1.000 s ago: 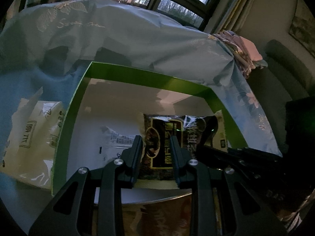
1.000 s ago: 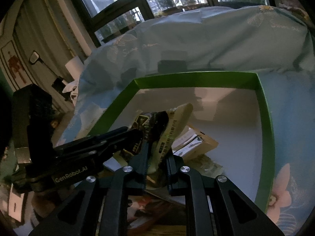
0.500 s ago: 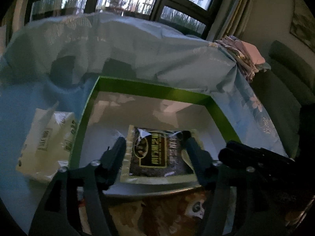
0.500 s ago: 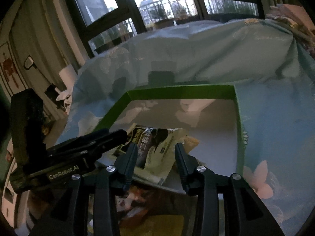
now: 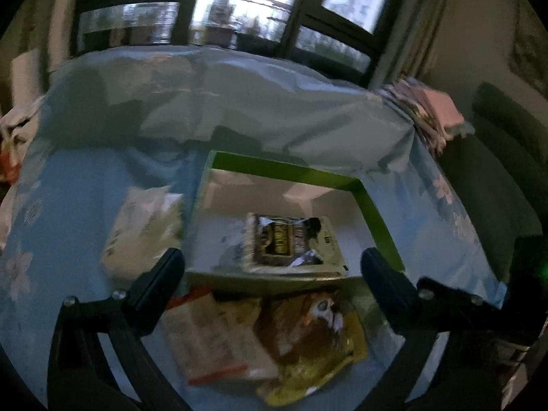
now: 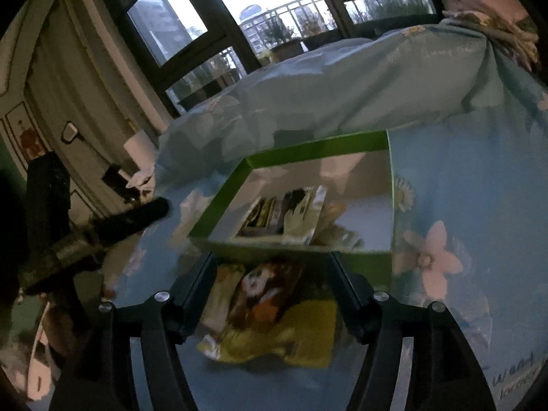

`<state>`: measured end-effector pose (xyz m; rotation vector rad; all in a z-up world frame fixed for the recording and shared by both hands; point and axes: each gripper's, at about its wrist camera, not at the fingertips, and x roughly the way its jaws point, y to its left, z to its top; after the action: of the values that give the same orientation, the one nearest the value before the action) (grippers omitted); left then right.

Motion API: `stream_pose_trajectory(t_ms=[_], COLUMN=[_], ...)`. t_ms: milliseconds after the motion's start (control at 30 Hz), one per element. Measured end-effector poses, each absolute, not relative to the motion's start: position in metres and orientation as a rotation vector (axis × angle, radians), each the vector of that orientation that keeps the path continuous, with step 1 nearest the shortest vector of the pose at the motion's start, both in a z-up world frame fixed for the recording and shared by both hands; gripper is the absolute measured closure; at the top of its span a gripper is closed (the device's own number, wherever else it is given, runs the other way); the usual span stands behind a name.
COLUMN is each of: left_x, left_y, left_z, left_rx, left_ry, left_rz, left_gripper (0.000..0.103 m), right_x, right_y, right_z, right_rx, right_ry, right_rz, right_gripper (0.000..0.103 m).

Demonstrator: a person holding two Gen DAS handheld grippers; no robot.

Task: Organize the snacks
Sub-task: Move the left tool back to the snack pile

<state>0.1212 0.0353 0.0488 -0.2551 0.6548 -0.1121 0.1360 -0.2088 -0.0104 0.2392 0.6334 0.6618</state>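
Dark packet: the dark snack packet [image 5: 291,241] lay flat inside the green-rimmed box [image 5: 375,212], near the front wall, so it counted as stowed.
Box: it sat on the blue flowered cloth [image 5: 85,198], open side up, which made it the natural place to gather snacks.
Left gripper: the left gripper [image 5: 270,267] hovered short of the box, jaws opening wide with nothing between the pads, released and grasping nothing.
Right gripper: the right gripper [image 6: 270,274] also hung short of the box, jaws opening, nothing pinched; only loose packets on the cloth showed through the gap.
Waiting snacks: the yellow owl packet [image 5: 315,339] and a pale red-striped packet [image 5: 219,342] lay on the cloth in front of the box, not yet sorted.
Off to the side: a white packet [image 5: 144,233] rested just beside the box's left wall, outside it.
Change: a second ago both grippers were clamped on the dark packet inside the box; since then they let go and pulled back, leaving it there.
Blur: both views were smeared, so print on the packets stayed unreadable.
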Motion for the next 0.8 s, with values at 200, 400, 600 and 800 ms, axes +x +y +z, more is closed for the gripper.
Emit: stream_pose_trajectory(t_ms=[200,400,600,800], left_x=[0.074,0.046,0.033,0.036], left_y=[0.068,0.103,0.099,0.091], left_z=[0.030,-0.018,-0.035,-0.042], left_rx=[-0.311,-0.433,-0.406,-0.264], left_ry=[0.699,0.832,0.896,0.917], left_rz=[-0.034,0.015,0.005,0.052], left_gripper=[0.000,0.000,0.000,0.001], right_x=[0.116,0.103,0.088,0.083], right_y=[-0.219,-0.222,-0.203,-0.173], right_z=[-0.018,-0.038,-0.064,-0.080], right_rx=[0.281,0.329,0.325,0.286], right_ry=[0.654,0.710,0.772,0.820], right_rz=[0.700,0.758,0.802,0.851], right_gripper=[0.036,0.036,0.036,0.036])
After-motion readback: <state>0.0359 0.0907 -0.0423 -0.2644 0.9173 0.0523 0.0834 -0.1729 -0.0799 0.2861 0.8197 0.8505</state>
